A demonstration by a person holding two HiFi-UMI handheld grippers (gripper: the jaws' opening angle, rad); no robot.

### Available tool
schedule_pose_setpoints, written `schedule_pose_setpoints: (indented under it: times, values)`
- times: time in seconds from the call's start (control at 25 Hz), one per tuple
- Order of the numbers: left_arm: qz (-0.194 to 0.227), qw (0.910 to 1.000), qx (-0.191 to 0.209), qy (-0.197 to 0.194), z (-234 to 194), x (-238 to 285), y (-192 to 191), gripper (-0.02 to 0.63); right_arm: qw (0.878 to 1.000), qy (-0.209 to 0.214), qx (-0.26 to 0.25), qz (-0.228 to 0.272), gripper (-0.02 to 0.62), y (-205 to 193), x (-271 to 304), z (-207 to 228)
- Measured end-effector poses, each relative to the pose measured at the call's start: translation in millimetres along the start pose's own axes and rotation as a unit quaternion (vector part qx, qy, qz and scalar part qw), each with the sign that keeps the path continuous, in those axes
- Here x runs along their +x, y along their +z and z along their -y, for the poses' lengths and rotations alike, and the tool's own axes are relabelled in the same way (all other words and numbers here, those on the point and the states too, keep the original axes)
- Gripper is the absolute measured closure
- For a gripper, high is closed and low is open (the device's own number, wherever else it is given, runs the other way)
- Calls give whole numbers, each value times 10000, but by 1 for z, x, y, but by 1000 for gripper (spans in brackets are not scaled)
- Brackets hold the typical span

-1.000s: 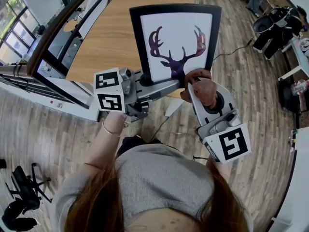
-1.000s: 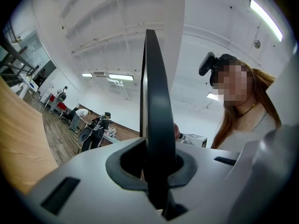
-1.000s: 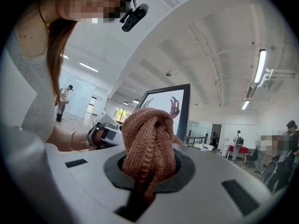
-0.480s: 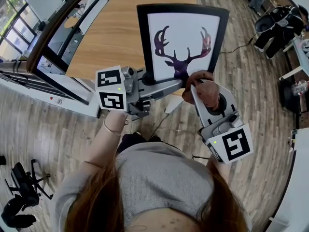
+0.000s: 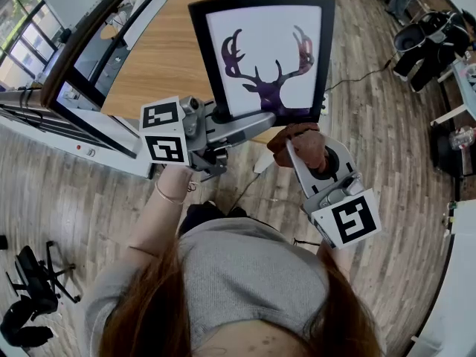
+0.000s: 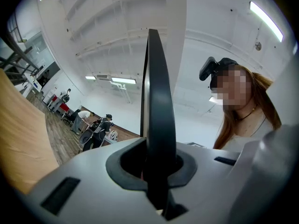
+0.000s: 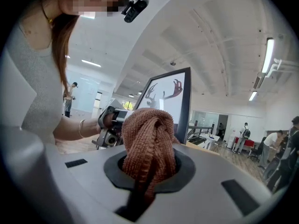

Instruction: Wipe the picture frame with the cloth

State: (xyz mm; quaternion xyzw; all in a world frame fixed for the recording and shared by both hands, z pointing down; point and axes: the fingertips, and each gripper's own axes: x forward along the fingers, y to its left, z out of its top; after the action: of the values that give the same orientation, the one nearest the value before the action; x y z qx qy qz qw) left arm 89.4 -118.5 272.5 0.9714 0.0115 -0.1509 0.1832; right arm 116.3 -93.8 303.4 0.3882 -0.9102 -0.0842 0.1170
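Before wooden table [image 5: 160,50], left fingers [image 5: 249,126] clamp frame [image 5: 262,47]; right fingers [image 5: 300,172] clamp cloth [image 5: 299,143].

A floor [image 5: 89,214] of grey-brown wood planks spreads under a light wooden table [image 5: 160,58]. Windows [image 5: 16,28] line the far left, greenery beyond them. A black chair [image 5: 33,296] stands at the lower left, and more black equipment [image 5: 420,43] sits at the top right. Overhead, a white ceiling [image 7: 219,36] carries strip lights [image 7: 267,55].
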Motion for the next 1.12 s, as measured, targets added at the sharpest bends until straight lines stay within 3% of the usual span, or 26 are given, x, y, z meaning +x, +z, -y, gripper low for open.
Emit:
schedule_pose_setpoints:
  times: [0.24, 0.52, 0.68, 0.8, 0.92, 1.12]
  values:
    - [93, 9994, -234, -232, 3, 3, -2, 563, 9968, -94, -495, -620, 549, -35, 12, 3]
    - [-181, 9987, -467, 18, -12, -3, -14, 563, 9950, -6, 120, -992, 549, -55, 7, 16]
    - [-369, 9956, -810, 296, -22, -9, -25, 563, 9971, -407, 181, -614, 549, -40, -7, 39]
    - [-701, 9874, -1310, 550, -58, -32, -60, 563, 9959, -672, 298, -521, 549, -55, 2, 56]
    - [-775, 9759, -1919, 686, -97, -72, -96, 563, 9951, -743, 262, -592, 549, -76, 27, 52]
    - [-848, 9498, -2886, 861, -142, -133, -138, 563, 9932, -1017, 456, -347, 549, -56, 60, 40]
